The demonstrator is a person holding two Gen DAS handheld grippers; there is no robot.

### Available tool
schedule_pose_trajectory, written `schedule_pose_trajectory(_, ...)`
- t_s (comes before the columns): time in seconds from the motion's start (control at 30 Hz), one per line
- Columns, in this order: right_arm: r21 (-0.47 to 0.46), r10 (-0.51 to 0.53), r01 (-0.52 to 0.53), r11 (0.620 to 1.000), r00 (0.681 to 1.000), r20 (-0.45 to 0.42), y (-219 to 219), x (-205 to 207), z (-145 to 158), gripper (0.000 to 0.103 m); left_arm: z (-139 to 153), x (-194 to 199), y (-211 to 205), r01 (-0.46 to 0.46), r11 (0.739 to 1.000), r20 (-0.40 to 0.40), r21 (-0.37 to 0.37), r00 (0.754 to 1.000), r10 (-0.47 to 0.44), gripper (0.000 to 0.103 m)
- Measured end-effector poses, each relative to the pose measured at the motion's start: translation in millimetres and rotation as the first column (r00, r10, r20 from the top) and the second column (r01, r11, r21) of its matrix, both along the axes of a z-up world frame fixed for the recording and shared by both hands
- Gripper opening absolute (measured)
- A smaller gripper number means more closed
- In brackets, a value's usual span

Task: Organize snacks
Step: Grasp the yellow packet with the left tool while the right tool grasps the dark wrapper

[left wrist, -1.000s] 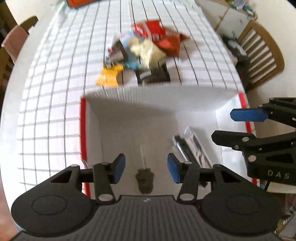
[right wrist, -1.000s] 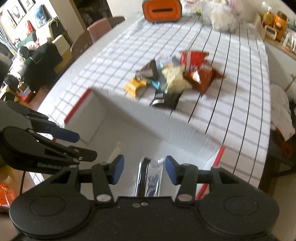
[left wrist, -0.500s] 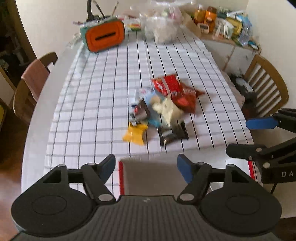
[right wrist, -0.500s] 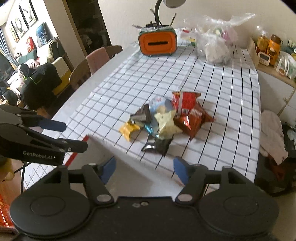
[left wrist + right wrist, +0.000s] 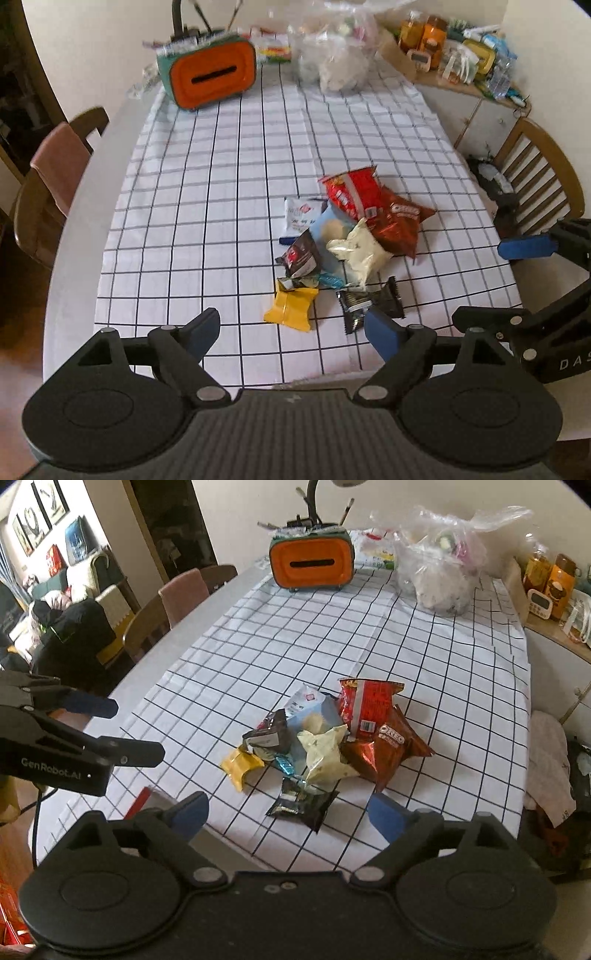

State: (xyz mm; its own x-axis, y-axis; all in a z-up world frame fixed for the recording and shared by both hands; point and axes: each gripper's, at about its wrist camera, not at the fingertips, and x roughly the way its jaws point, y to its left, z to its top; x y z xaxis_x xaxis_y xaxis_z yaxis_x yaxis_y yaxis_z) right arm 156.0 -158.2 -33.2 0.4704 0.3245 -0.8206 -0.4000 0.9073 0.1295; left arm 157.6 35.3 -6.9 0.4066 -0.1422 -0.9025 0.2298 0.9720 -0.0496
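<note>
I've got my left gripper (image 5: 291, 326) and right gripper (image 5: 288, 814) both opening, nothing between their fingers, each just short of the snack pile (image 5: 347, 243) mid-way along the checked tablecloth (image 5: 221, 192), nearest its black packet (image 5: 303, 804)

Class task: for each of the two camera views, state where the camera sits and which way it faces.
Left wrist: on the left gripper, facing down-forward at the snack pile; right gripper at right edge.
Right wrist: on the right gripper, same direction; left gripper at left edge.
Shared: pile, orange tissue box, checked tablecloth; both grippers' fingers opening, empty.
</note>
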Motion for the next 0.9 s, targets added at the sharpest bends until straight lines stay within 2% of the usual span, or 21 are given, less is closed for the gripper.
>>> schedule_pose_trajectory(0.2, -0.018, 0.073, -0.075, 0.997, 0.990, -0.122, 16.6, 33.8, -28.1, 0.093, -35.6, 34.1, 0.1, 0.040, 0.998, -0.094, 0.039, 0.995, -0.036, 0.085)
schedule_pose_trajectory(0.43, -0.067, 0.093, -0.108, 0.992, 0.976, -0.198, 30.6, 58.7, -56.3, 0.091, -72.8, 61.5, -7.7, 0.086, 0.995, -0.186, 0.057, 0.980, -0.074, 0.085)
schedule_pose_trajectory(0.7, -0.137, 0.139, -0.182, 0.974, 0.953, -0.271, 44.8, 85.1, -93.2, 0.083, -117.4, 87.4, -23.0, 0.142, 0.987, -0.325, 0.075, 0.939, -0.110, 0.085)
schedule_pose_trajectory(0.9, -0.156, 0.149, -0.208, 0.966, 0.935, -0.323, 53.4, 98.9, -118.5, 0.078, -142.1, 101.8, -24.3, 0.129, 0.990, -0.389, 0.060, 0.916, -0.096, 0.085)
